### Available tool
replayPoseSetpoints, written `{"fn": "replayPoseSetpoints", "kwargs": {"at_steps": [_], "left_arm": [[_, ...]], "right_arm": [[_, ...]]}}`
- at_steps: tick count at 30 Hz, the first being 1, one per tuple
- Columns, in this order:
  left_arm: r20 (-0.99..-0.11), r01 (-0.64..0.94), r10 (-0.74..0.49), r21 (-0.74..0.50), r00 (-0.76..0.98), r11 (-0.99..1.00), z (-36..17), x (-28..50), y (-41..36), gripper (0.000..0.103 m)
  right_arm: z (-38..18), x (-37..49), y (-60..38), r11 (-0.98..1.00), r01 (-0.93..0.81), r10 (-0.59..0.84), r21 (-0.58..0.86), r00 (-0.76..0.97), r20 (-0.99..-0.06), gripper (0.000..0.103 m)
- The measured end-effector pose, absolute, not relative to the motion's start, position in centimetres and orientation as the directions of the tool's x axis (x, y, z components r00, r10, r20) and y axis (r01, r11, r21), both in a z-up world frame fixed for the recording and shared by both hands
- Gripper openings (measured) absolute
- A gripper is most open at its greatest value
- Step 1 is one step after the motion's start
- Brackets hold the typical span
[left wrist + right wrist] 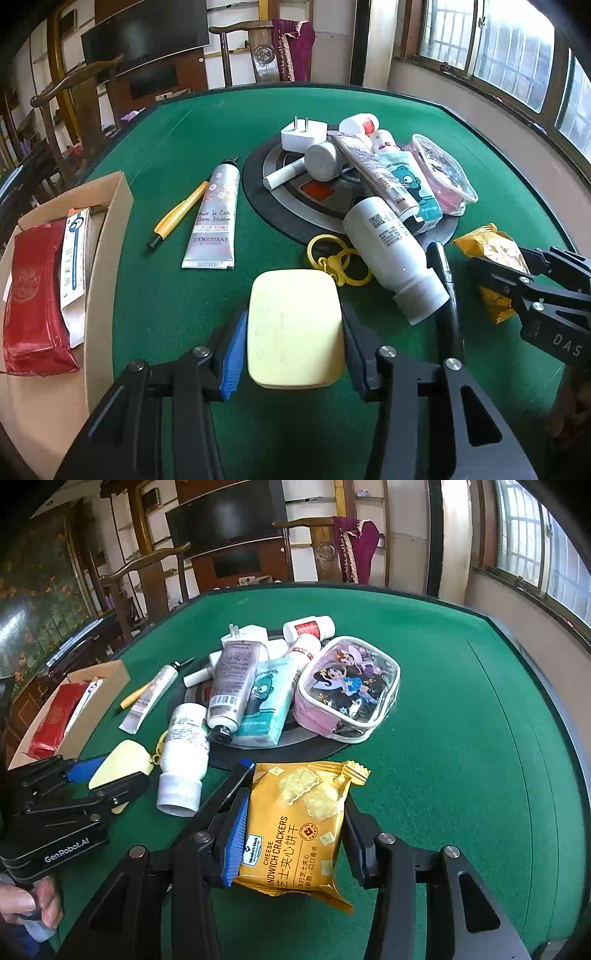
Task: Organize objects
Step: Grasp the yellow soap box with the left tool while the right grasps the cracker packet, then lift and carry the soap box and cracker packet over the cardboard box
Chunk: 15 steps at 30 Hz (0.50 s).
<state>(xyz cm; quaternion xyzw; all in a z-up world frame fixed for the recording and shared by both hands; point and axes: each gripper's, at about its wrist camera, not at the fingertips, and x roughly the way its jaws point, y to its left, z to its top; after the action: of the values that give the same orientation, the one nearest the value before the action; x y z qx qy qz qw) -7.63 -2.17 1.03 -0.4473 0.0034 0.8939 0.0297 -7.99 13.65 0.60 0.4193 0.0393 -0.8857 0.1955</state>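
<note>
My left gripper (pixel 293 350) is shut on a pale yellow rounded case (pixel 293 328) with a yellow keyring (pixel 338 260), low over the green table (pixel 166 295). The case also shows in the right wrist view (pixel 120 762). My right gripper (pixel 291 834) is shut on a yellow cheese cracker packet (pixel 295 823); the packet also shows in the left wrist view (pixel 491 266), held at the right. A cardboard box (pixel 107 229) at the left holds a red packet (pixel 33 299) and a white carton (pixel 75 254).
A pile lies on a round black mat (pixel 280 218): white bottle (pixel 395 251), tubes, plug adapter (pixel 303 133), tissue pack (pixel 267 705), cartoon pouch (pixel 349 686). A hand cream tube (pixel 216 218), a yellow pen (pixel 181 214) and a black pen (pixel 445 273) lie on the felt. Chairs stand behind.
</note>
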Motion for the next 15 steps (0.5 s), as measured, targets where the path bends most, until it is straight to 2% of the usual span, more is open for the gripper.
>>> {"fn": "replayPoseSetpoints", "kwargs": {"at_steps": [3, 15], "left_arm": [[-0.792, -0.041, 0.058, -0.042, -0.608, -0.998, 1.2, -7.5, -2.6, 0.045], [-0.593, 0.04, -0.041, 0.015, -0.804, -0.999, 5.5, -4.9, -3.1, 0.045]], "right_arm": [[1.1, -7.8, 13.8, -0.92, 0.378, -0.322, 0.1, -0.585, -0.744, 0.049], [3.0, -6.9, 13.5, -0.912, 0.399, -0.353, 0.099, -0.638, -0.685, 0.049]]}}
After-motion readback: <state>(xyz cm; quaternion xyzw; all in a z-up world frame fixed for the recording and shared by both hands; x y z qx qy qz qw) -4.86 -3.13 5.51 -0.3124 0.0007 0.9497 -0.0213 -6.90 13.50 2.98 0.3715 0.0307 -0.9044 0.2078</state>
